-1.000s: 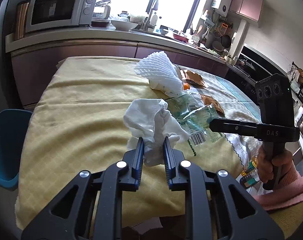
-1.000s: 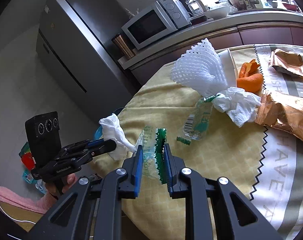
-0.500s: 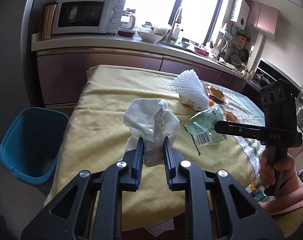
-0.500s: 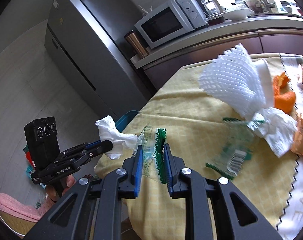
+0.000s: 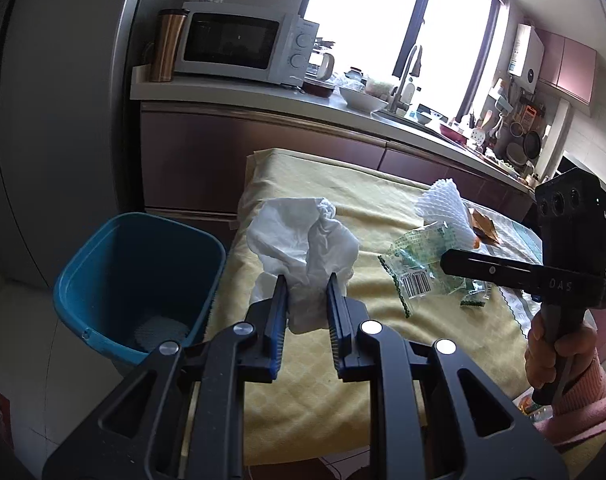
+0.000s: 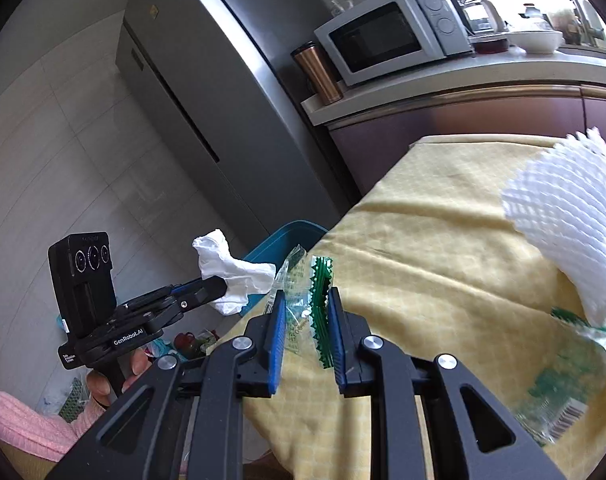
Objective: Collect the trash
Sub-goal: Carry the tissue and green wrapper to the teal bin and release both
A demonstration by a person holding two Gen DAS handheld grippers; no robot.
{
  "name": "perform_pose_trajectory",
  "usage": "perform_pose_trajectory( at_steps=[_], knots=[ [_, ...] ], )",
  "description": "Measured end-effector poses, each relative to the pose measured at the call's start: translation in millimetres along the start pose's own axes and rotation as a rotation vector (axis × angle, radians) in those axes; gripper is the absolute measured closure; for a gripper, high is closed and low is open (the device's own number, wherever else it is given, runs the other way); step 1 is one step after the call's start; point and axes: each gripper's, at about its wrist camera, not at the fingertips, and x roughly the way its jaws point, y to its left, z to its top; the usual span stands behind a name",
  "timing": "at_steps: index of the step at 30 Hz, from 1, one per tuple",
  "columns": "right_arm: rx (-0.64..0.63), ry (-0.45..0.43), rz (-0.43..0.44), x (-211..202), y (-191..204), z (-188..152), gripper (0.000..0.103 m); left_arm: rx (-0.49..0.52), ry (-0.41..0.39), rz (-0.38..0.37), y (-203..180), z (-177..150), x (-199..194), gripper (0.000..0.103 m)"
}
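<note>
My left gripper (image 5: 306,280) is shut on a crumpled white tissue (image 5: 303,236), held above the left end of the yellow-clothed table (image 5: 323,176). A blue bin (image 5: 103,236) stands on the floor just left of it, with a white foam net (image 5: 159,330) at its bottom. My right gripper (image 6: 303,300) is shut on a clear wrapper with green zigzag edges (image 6: 299,276), also near that table end. From the right wrist view the left gripper (image 6: 219,288) with the tissue (image 6: 231,268) hangs in front of the bin (image 6: 287,236). The right gripper (image 5: 447,258) shows at the right of the left wrist view.
On the table lie a white foam net (image 5: 443,204), a barcode wrapper (image 5: 417,286), a small green scrap (image 5: 475,302) and a brown packet (image 5: 483,224). Behind stand a counter with a microwave (image 5: 239,46) and a copper tumbler (image 5: 167,46); a grey fridge (image 6: 207,92) is at the left.
Both grippers have carried their trash leftward toward the table's end. The blue bin has come much further into view, close beside the left gripper. Both grips are unchanged.
</note>
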Motion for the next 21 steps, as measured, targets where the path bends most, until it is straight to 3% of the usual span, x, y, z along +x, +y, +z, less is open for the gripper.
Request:
perform_pose_trajectory(
  at_steps=[21],
  knots=[
    [-0.100, 0.081, 0.047, 89, 39, 49, 0.084, -0.089, -0.012, 0.198, 74, 13, -3, 0.084]
  ],
)
